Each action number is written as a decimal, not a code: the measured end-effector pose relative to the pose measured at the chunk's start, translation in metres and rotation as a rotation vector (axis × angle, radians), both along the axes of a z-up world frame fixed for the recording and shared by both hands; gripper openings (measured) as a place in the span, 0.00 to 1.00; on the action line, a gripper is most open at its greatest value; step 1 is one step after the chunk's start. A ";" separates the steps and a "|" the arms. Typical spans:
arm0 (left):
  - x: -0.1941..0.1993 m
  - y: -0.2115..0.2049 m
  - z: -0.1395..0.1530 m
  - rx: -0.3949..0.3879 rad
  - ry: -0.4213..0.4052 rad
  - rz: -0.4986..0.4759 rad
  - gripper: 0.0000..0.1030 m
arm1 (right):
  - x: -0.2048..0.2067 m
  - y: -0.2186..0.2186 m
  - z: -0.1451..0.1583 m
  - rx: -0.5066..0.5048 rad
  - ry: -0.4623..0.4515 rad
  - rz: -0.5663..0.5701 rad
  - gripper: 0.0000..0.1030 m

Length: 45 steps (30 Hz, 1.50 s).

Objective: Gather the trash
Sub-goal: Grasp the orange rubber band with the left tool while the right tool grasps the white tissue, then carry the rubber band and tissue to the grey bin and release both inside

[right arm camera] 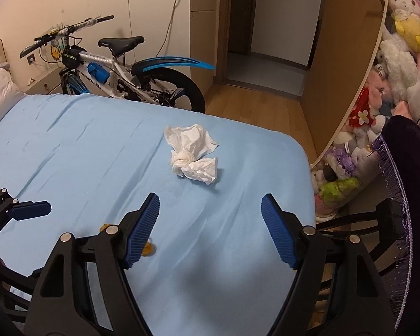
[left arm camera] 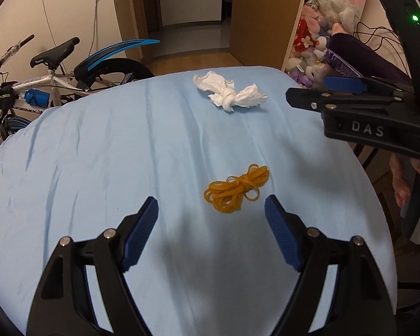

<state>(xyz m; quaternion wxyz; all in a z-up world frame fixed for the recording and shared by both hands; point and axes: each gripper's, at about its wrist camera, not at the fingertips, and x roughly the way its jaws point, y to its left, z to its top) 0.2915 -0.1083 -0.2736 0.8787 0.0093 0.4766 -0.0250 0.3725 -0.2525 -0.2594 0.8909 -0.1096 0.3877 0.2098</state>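
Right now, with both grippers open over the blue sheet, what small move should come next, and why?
Probably ease the left gripper forward and down onto the rubber bands: they lie just ahead of its open, empty jaws, while the crumpled tissue sits farther ahead of the right gripper.

Bed sheet [left arm camera: 98,154] plain light blue; knotted tissue [left arm camera: 229,92] white; bundle of rubber bands [left arm camera: 235,189] mustard yellow. Left gripper [left arm camera: 211,212] and right gripper [right arm camera: 210,210] both black frames with dark blue ribbed pads [left arm camera: 141,232], silver pins at the joints — white letters "DAS" on the right gripper's black body in the left wrist view. Bicycle [right arm camera: 120,67] silver-white frame, black saddle and tyre, black mudguard with bright blue stripes, blue bottle — plush toys [right arm camera: 400,64] white, pink, yellow, purple and red; sleeve [right arm camera: 408,168] dark purple with lilac fringe; floor [right arm camera: 254,106] light wood.
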 end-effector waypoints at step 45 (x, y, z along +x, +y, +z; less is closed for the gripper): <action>0.006 0.014 -0.009 -0.119 -0.020 -0.075 0.14 | 0.000 0.030 -0.016 0.015 0.067 0.132 0.00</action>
